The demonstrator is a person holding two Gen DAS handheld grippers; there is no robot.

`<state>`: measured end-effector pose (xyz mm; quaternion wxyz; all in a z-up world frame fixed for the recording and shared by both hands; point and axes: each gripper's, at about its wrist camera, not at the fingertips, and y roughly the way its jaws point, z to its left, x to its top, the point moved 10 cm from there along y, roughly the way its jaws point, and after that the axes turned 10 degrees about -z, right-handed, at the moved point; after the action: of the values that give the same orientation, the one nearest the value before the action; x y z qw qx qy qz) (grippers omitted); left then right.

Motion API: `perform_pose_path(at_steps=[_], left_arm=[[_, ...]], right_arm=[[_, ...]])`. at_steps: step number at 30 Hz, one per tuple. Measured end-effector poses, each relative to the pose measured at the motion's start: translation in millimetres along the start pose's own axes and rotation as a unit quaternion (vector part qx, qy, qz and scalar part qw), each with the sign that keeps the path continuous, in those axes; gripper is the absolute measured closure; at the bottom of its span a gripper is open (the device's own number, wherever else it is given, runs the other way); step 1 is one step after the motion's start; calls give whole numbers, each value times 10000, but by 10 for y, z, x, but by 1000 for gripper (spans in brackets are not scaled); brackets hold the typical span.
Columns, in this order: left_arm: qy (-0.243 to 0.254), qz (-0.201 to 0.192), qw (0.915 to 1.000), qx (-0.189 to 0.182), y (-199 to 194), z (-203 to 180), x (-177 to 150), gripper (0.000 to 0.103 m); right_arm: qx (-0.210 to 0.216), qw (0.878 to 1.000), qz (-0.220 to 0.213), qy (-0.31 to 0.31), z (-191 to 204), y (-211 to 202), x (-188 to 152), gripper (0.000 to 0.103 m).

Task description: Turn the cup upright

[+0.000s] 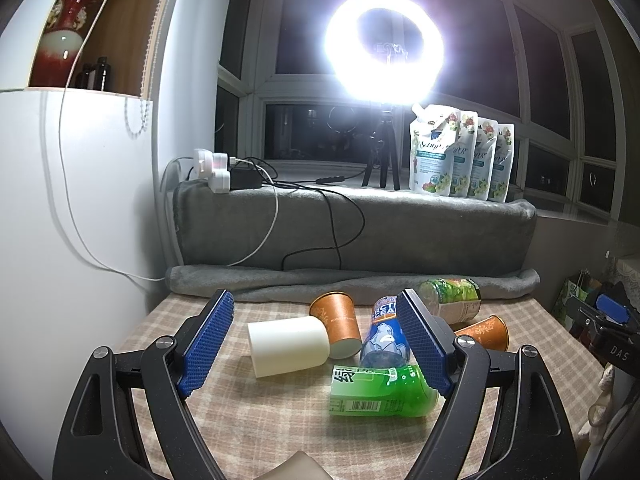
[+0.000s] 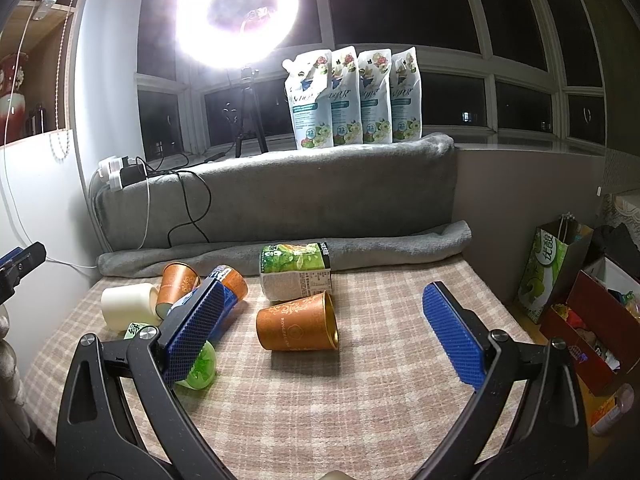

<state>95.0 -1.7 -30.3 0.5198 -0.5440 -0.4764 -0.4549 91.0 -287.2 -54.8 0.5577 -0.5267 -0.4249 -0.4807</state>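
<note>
Cup: your orange cup (image 2: 297, 323) lies on its side on the tabletop (image 2: 360, 400), mouth facing right.
Right claw (image 2: 320, 332): spread wide, holding nothing; the cup sits between its pads, untouched.
Left claw (image 1: 316, 342): wide, over the white cup (image 1: 288, 345).

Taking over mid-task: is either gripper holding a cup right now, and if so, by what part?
Nothing is held. The left gripper and right gripper are both open above the table, and the orange cup lies on its side, untouched.
</note>
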Motion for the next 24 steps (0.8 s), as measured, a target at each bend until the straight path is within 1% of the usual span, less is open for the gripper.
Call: perform_pose_path(at_steps=[8,10,19,24], left_arm=[[-8,0,10000,1,0,4,0,20],[-9,2,10000,3,1,0,0,20],[-9,3,10000,1,1,6,0,20],[-6,5,10000,-2,2,3,-1,20]], right_arm=[[-6,10000,12,16,-4,14,49,2],[-1,10000,14,24,-11,14,-22,2],[0,10000,24,21,0,20,-6,2],[13,10000,39,27,2,47,-50,2]])
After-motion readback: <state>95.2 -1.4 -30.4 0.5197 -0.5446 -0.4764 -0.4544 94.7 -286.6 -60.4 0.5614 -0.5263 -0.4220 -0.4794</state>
